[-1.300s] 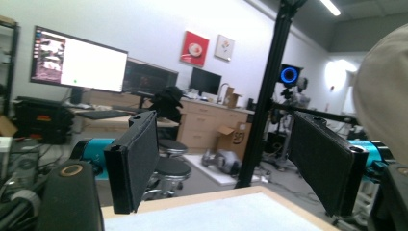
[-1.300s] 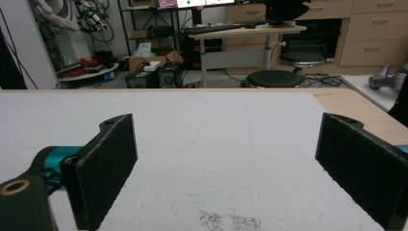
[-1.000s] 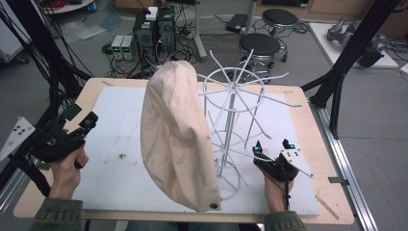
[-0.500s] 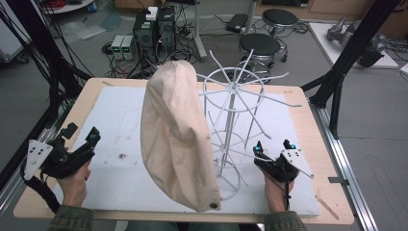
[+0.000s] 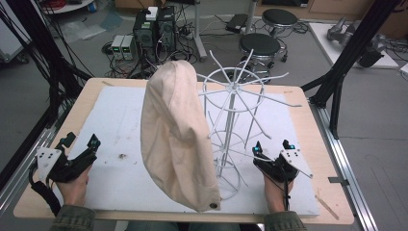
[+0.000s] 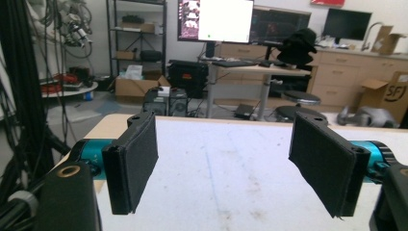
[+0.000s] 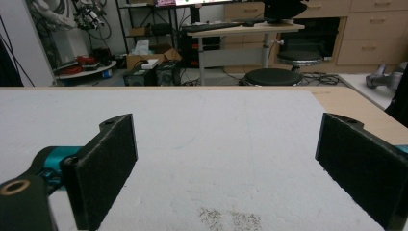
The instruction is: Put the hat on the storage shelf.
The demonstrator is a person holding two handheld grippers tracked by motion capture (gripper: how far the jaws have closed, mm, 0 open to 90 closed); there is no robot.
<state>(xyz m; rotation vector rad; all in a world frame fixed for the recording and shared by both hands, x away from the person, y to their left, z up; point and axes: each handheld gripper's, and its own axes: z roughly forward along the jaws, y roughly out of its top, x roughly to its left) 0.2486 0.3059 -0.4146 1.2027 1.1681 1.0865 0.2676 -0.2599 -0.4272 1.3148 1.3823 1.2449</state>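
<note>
A cream cloth bag (image 5: 175,139) hangs over the left side of a white wire rack (image 5: 235,120) in the middle of the table, and its lower end reaches the near edge of the mat. My left gripper (image 5: 81,140) rests at the near left, apart from the bag, open with nothing between its jaws. In the left gripper view, the left gripper (image 6: 226,173) faces bare mat. My right gripper (image 5: 272,145) sits at the near right beside the rack's base, open. In the right gripper view, the right gripper (image 7: 226,168) holds nothing.
A white mat (image 5: 110,120) covers the wooden table (image 5: 308,103). Dark crumbs (image 5: 122,156) lie on the mat near the left gripper. Black frame posts (image 5: 346,62) stand at both sides. Stools (image 5: 260,45) and computers (image 5: 154,26) are on the floor beyond the far edge.
My left gripper has come down from the table's left edge and moved slightly right, toward the near edge. The right gripper, bag and rack have stayed put.
</note>
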